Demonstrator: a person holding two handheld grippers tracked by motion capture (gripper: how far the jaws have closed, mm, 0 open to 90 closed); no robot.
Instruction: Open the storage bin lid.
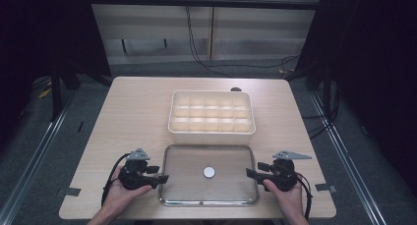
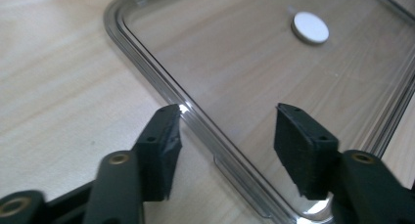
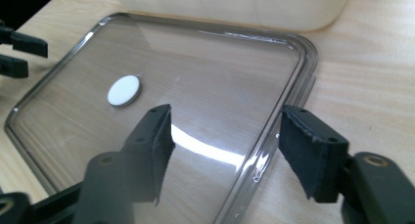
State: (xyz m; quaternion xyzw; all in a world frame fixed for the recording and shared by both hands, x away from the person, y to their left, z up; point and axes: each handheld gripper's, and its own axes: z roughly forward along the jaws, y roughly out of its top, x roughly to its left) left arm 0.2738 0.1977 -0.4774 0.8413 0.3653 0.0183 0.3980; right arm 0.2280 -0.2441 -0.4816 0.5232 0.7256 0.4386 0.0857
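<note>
table (image 1: pixel 137 112), both grippers agape astride lid (image 1: pixel 187 158)

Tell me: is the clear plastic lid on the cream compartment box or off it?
Off. The clear plastic lid lies flat on the table, in front of the uncovered cream compartment box.

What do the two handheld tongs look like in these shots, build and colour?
Both tongs, left and right, are black, each with two flat jaws faced in matte black pads, brass-coloured rivets at the pivots, a grey three-cornered plate on top and a black cable trailing back. The forearms are bare, with no sleeves.
</note>
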